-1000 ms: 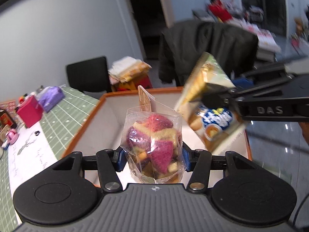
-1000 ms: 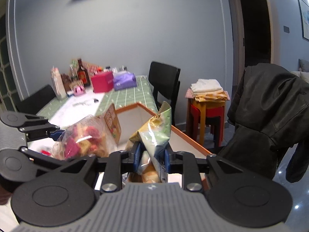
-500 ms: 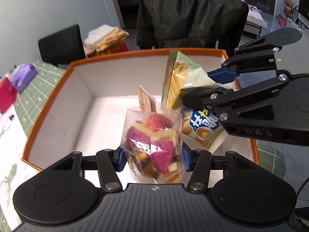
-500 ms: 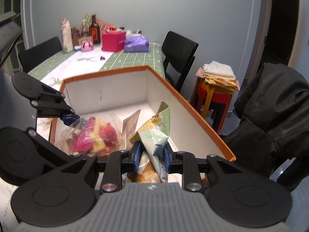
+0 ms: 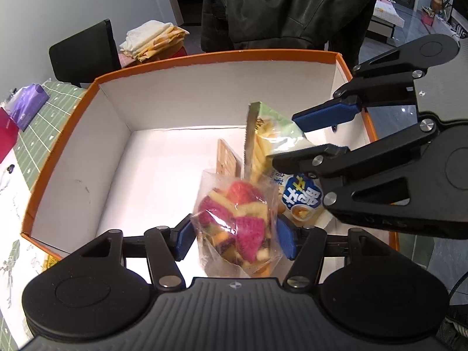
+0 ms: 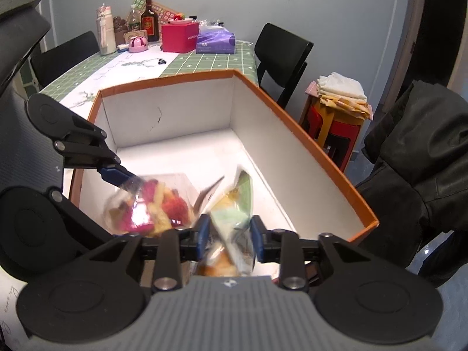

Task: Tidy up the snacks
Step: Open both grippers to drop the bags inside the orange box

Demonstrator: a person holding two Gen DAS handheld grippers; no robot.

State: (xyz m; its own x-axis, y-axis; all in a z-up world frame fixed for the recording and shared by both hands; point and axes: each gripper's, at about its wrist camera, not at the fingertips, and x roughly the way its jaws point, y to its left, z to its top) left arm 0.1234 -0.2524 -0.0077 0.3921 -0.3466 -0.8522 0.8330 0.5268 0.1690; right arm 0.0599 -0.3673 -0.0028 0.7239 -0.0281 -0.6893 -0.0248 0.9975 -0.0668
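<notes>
Nearest the left wrist camera, the left gripper (image 5: 235, 241) has its jaws opening around the clear bag of dried fruit (image 5: 237, 222); the blue pads stand just clear of the film on both sides, so the bag looks released, upright with its long axis running up from the box floor. Just beside it to the right, the right gripper (image 6: 227, 241) also has its jaws opening, with the green chip packet (image 6: 234, 219) between them; it is blurred and leans toward the fruit bag, and the pads appear to have let go. Both snacks sit inside the orange-rimmed box (image 5: 73, 122), close to its near right corner. Each bag lies directly ahead of its own jaws, so withdrawing probably means pulling straight back and up. Beyond the box, the green checked desk (image 6: 210, 58) carries bottles and a pink carton.
</notes>
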